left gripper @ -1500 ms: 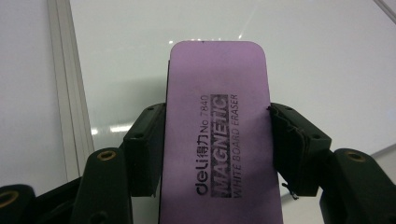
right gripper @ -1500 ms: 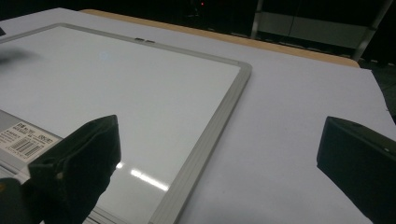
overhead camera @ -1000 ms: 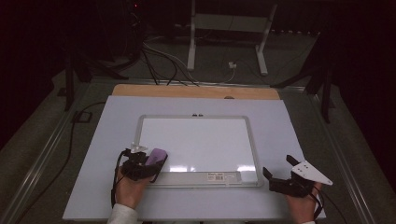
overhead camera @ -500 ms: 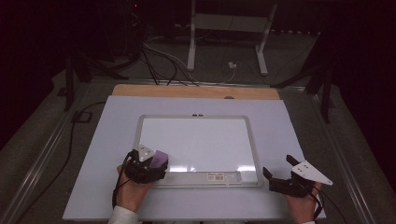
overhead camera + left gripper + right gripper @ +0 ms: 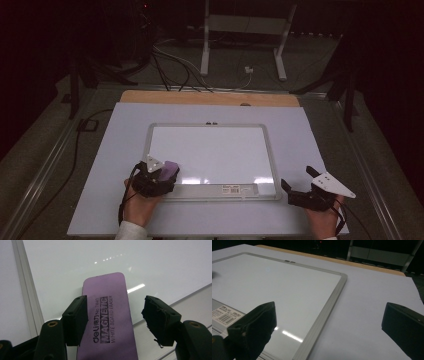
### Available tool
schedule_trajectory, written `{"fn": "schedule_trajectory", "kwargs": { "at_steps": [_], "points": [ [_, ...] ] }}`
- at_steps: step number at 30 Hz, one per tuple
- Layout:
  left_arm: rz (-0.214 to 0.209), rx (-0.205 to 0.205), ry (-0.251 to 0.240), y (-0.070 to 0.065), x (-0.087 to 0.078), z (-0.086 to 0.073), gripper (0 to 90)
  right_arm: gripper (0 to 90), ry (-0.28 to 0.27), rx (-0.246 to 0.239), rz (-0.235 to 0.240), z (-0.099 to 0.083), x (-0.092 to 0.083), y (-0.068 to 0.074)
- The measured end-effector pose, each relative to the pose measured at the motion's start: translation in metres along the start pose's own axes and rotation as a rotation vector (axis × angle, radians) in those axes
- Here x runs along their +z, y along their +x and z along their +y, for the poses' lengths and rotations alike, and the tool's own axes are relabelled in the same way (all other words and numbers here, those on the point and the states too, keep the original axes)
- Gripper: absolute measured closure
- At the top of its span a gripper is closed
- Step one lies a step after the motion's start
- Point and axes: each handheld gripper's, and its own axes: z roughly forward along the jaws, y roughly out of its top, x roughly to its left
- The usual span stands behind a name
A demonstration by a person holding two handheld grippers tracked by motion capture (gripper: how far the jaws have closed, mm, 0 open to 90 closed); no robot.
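Little has shifted since the earlier frames: the left gripper (image 5: 159, 176) sits marginally further onto the whiteboard (image 5: 210, 152) at its near-left corner, jaws lately closing. They straddle the purple eraser (image 5: 107, 317), one pad at its long edge, the other clear; no pinch. Eraser lies flat on the board surface by the near-left frame corner. Judged light, foam-bodied, slightly compressible, not fragile; best taken across its long sides at mid-length. Right gripper (image 5: 310, 192) rests spread and empty on the table (image 5: 320, 135) off the board's near-right corner.
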Motion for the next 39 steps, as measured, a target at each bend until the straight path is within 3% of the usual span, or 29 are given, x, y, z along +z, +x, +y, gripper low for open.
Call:
{"fn": "schedule_trajectory", "kwargs": {
  "at_steps": [8,22,34,39],
  "points": [
    [0.008,-0.036,0.010,0.008,-0.001,-0.003,40.4,0.0,-0.004,-0.001,-0.003,0.001,0.000,0.000],
    [0.023,-0.085,-0.034,0.013,-0.008,-0.005,57.1,0.0,-0.002,0.002,-0.002,0.000,-0.001,0.000],
    [0.049,-0.171,-0.069,0.022,-0.016,-0.011,65.1,0.0,-0.002,0.000,-0.002,0.000,0.000,0.000],
    [0.061,-0.229,-0.095,0.026,-0.016,-0.014,66.9,0.0,0.002,-0.002,0.000,0.000,0.000,0.000]
  ]
}}
